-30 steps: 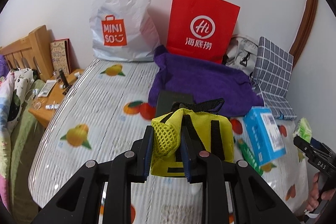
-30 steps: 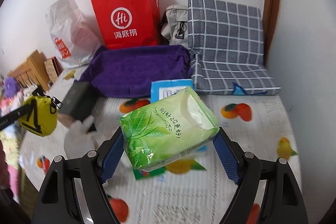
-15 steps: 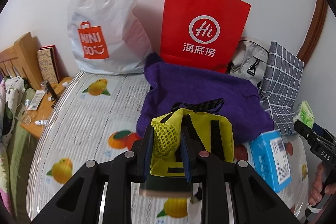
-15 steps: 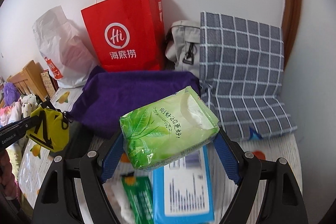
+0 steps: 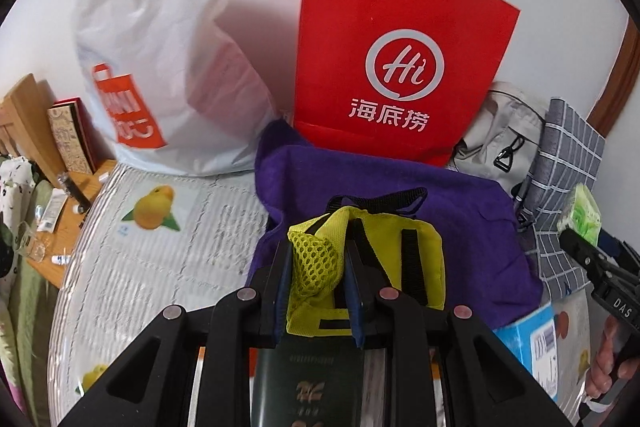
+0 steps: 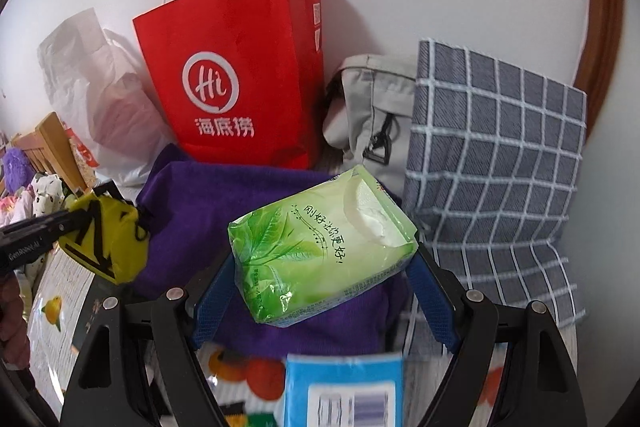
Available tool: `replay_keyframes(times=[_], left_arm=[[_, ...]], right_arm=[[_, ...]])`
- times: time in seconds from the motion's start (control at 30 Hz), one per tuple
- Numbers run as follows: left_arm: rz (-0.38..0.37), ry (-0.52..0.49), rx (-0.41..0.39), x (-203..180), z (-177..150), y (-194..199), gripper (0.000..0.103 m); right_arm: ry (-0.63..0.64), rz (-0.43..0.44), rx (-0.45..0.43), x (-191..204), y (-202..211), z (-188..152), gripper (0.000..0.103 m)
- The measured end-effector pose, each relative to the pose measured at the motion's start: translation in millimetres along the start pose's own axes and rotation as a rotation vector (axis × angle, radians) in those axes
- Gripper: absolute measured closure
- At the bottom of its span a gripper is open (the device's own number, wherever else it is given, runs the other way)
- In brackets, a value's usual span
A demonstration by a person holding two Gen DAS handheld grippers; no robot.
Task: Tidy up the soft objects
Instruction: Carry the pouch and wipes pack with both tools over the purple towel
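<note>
Fruit-print bedding lying underneath, half hidden. Nearest, left gripper pinching yellow mesh pouch narrowly, covering a dark book; right gripper clamping green tissue pack between wide jaws, blue box cropped below. Farther, purple towel, then red paper bag, blurred white plastic bag, checked cushion partly hiding grey bag.
</note>
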State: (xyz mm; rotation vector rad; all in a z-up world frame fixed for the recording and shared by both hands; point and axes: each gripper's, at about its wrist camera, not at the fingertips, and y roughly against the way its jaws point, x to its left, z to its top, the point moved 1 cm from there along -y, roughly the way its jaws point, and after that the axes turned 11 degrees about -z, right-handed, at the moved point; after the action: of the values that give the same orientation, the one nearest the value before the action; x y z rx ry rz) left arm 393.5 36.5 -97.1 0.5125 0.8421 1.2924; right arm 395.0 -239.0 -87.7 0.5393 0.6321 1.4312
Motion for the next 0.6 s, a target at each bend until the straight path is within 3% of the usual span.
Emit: replay_keyframes(times=[0.3,0.47,0.6], left_arm=[[0.003,0.015,0.061,0,27,-59,0.08],[0.016,0.01,0.081,4,33,-86,0.08],[-0.014,0.031,0.108,10,30,-100,0.08]], right_arm=[[0.046,0.013,0.048,12,-56,-1,0.021],[0.116,-0.002,0.13,19,-93,-14,0.021],[0.139,0.05,0.189,24,-109,-21,0.021]])
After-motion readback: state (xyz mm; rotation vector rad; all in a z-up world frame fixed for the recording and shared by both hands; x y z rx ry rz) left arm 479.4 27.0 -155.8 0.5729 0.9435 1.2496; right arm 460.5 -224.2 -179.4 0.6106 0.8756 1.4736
